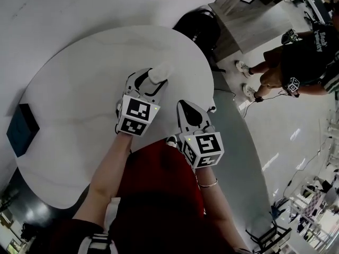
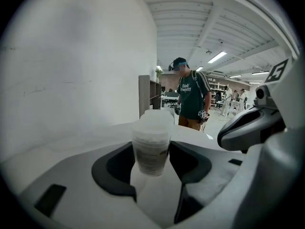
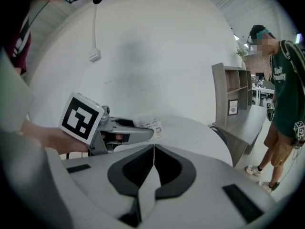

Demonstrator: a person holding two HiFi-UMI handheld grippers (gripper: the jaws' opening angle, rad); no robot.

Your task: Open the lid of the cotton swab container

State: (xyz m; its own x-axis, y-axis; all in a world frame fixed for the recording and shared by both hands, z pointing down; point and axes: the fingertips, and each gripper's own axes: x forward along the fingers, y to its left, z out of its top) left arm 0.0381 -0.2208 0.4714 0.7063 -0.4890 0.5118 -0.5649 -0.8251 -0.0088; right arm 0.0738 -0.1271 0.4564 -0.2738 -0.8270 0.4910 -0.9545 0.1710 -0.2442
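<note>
The cotton swab container (image 1: pixel 159 74) is a small translucent cup with a pale lid and a paper label. My left gripper (image 1: pixel 151 82) is shut on it and holds it above the round white table (image 1: pixel 74 94). In the left gripper view the container (image 2: pixel 151 149) stands upright between the two dark pads, its lid end up; I cannot tell whether the lid is lifted. My right gripper (image 1: pixel 183 107) hovers just right of the left one, jaws shut with nothing between them. The right gripper view shows its tips (image 3: pixel 153 149) closed together and the container (image 3: pixel 148 123) off to the left.
A dark blue box (image 1: pixel 21 128) lies at the table's left edge. Beyond the far edge sits a black chair (image 1: pixel 198 28), with a wooden shelf unit (image 1: pixel 249 15) behind it. A person (image 1: pixel 304 62) in a dark green shirt stands on the floor to the right.
</note>
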